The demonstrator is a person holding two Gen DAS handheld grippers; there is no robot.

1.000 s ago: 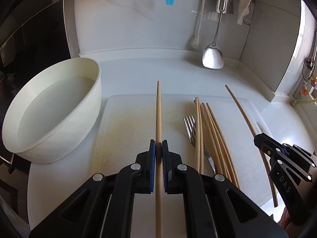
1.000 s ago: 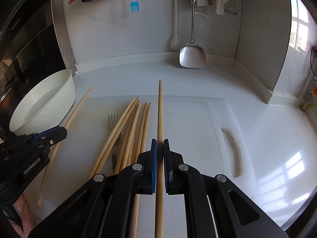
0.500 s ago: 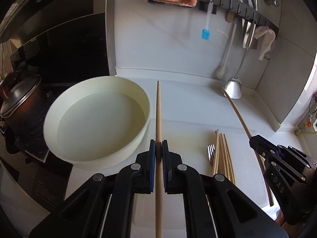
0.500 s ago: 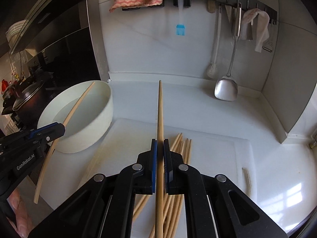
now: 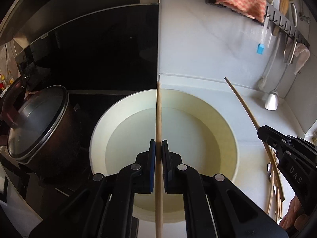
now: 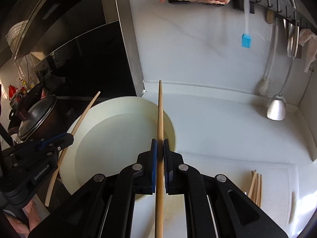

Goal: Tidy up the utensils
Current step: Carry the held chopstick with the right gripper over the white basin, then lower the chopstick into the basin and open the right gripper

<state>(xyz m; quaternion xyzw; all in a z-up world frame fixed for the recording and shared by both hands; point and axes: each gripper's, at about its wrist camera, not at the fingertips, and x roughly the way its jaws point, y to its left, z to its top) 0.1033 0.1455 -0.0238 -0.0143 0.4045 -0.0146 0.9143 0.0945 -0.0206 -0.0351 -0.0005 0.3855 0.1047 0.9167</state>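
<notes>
Each gripper is shut on one long wooden chopstick. In the left wrist view my left gripper (image 5: 158,145) pinches its chopstick (image 5: 158,117) directly above a wide cream bowl (image 5: 223,125) filled with water. My right gripper (image 5: 259,131) shows at the right edge, its chopstick (image 5: 240,101) slanting up-left beside the bowl. In the right wrist view my right gripper (image 6: 160,144) grips a chopstick (image 6: 160,115) over the right rim of the bowl (image 6: 111,134). The left gripper (image 6: 70,137) sits at the left with its chopstick (image 6: 83,119) over the bowl's left side.
A lidded dark pot (image 5: 37,127) stands left of the bowl on the black hob. Several loose chopsticks (image 6: 256,186) and a fork (image 5: 269,171) lie on the white cutting board (image 6: 277,176). A rail (image 6: 277,6) on the wall holds a striped cloth, blue brush and ladle.
Both grippers have travelled left and risen, from above the cutting board to over the water bowl, each keeping its chopstick. The pot and hob came into view.
</notes>
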